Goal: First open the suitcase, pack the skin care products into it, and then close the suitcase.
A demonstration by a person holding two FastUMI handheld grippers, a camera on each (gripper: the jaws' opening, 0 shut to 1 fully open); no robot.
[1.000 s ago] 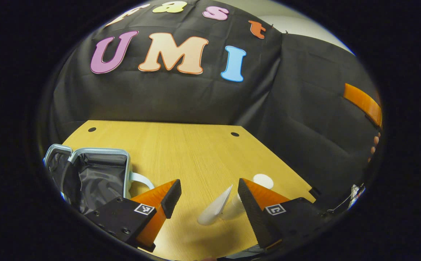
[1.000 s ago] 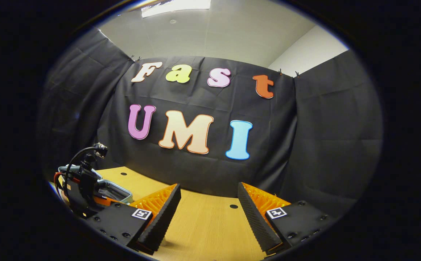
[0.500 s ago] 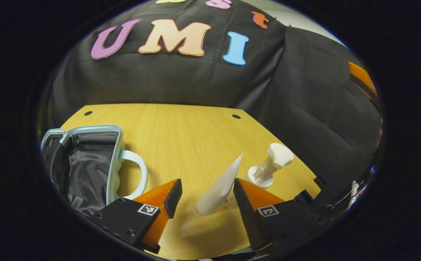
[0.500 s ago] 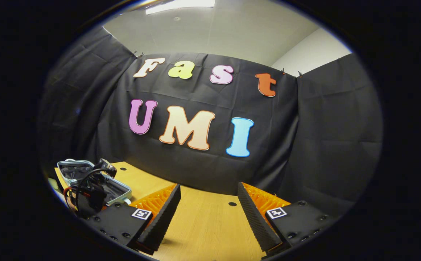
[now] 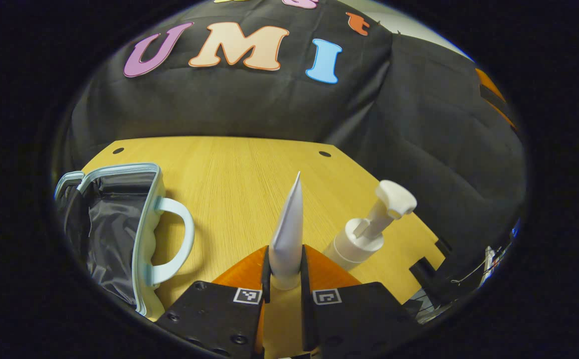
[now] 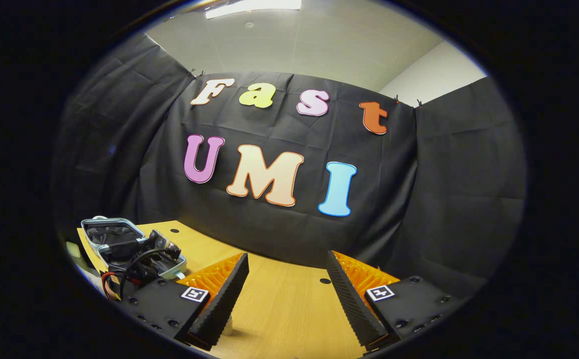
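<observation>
Now the left gripper (image 5: 285, 264) clamps a white tube (image 5: 288, 232). Right gripper (image 6: 285, 279) gapes wide above the table (image 6: 289, 314); suitcase (image 5: 119, 229) lies open.

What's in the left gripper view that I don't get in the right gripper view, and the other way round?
Left gripper view: the left hand-held gripper shut on a white tube, with a white pump bottle standing beside it.

Right gripper view: the right hand-held gripper, open and holding nothing, and the ceiling above the booth.

Both: the open suitcase, the wooden table and the black cloth wall.
</observation>
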